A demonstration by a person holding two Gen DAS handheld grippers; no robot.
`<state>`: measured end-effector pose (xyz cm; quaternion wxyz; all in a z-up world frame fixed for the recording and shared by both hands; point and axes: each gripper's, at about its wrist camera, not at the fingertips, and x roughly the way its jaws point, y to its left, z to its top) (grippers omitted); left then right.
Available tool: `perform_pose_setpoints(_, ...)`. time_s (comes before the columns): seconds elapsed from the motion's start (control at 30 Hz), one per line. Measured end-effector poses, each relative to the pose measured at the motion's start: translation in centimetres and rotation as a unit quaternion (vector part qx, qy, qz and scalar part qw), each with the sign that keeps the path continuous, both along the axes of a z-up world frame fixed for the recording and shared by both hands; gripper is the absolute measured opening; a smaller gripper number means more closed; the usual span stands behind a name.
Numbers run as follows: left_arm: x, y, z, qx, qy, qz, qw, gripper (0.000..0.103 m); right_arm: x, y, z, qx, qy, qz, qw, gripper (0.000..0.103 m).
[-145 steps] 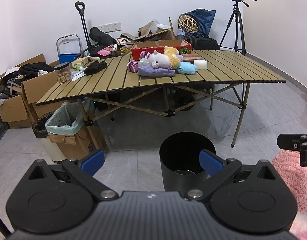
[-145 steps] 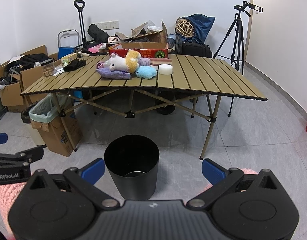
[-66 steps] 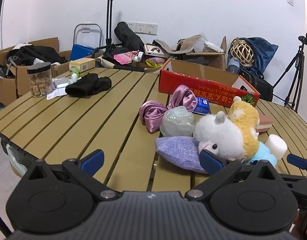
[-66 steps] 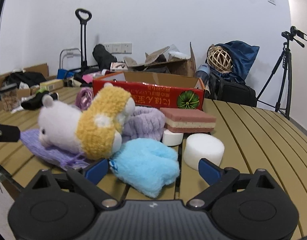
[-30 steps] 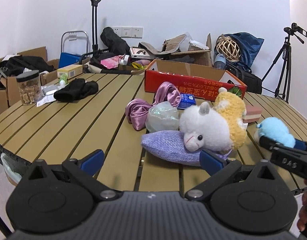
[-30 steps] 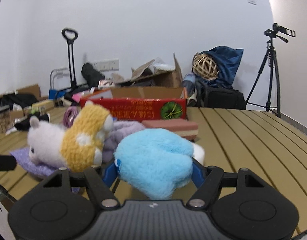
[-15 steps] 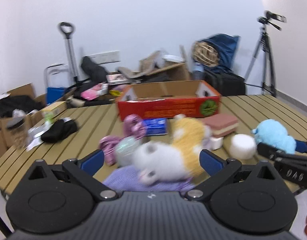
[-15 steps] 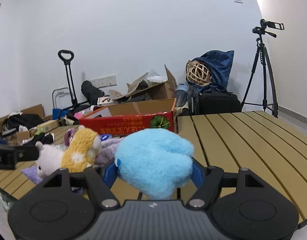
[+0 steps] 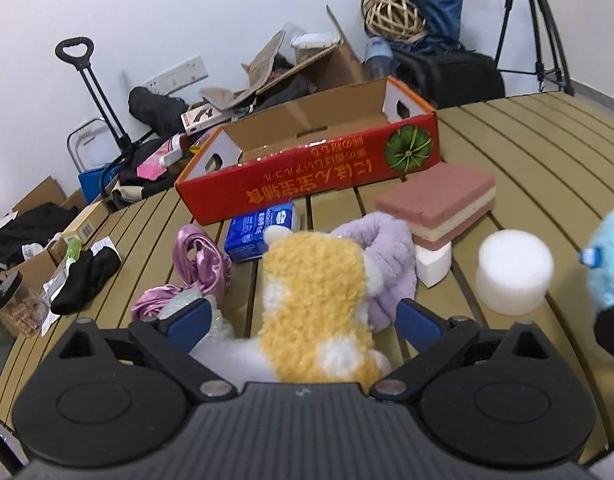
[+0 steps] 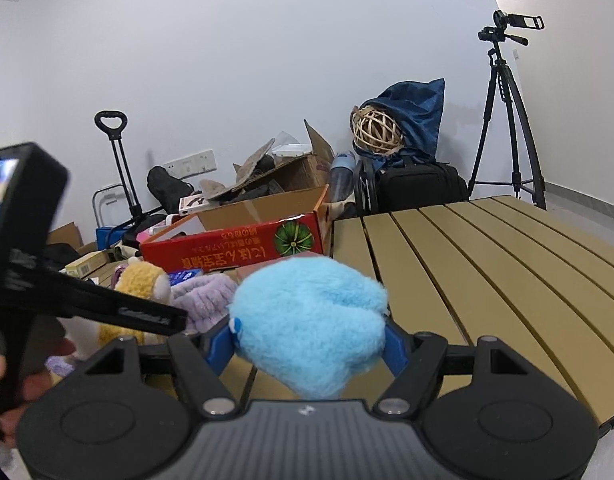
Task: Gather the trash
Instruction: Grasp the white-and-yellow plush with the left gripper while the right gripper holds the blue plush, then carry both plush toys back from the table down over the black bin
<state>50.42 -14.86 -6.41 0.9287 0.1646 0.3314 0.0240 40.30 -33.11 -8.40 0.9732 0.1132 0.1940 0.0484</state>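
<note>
Two hand-held grippers over a slatted tan folding table, each with blue pads. Left gripper nearly at full spread and closing, straddling a yellow-and-white fuzzy plush toy lying on the slats, pads on either side and not pressing. Right gripper clamped at about mid spread on a fluffy light-blue plush, raised off the table top; same plush at the right edge of the left view. Just beside the yellow toy: crumpled pink satin cloth to the left, a lilac fleecy cloth to the right. Near the lilac cloth a small white foam block, a white foam cylinder, and a pink-and-cream layered sponge resting partly on the block. Behind the yellow toy a blue tissue pack, touching or just short of a long red open cardboard box. Far left: black socks, a clear jar with a black lid. Beyond the table, against the white wall: loose cardboard boxes, a black hand trolley, a woven rattan ball in dark blue fabric, a black tripod.
</note>
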Motion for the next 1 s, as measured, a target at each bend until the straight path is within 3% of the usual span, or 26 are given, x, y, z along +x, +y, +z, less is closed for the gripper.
perform_pose_setpoints(0.1,0.5,-0.2,-0.4,0.007,0.009,-0.001,0.9999,0.083,0.1,0.1,-0.2,-0.002,0.002,0.002,1.000,0.071)
perform_pose_setpoints(0.2,0.9,0.2,-0.7,-0.003,0.026,0.003,0.9997,0.051,0.3,0.4,-0.3,-0.005,0.005,0.003,1.000,0.071)
perform_pose_setpoints(0.53,-1.2,1.1,0.8,-0.016,-0.008,0.004,0.9998,0.048,0.4,0.9,-0.4,-0.017,0.004,0.005,1.000,0.071)
perform_pose_setpoints(1.0,-7.9,4.7,6.1,-0.082,-0.090,0.005,0.9925,0.048,-1.6,2.2,1.0,-0.039,-0.020,0.033,0.999,0.071)
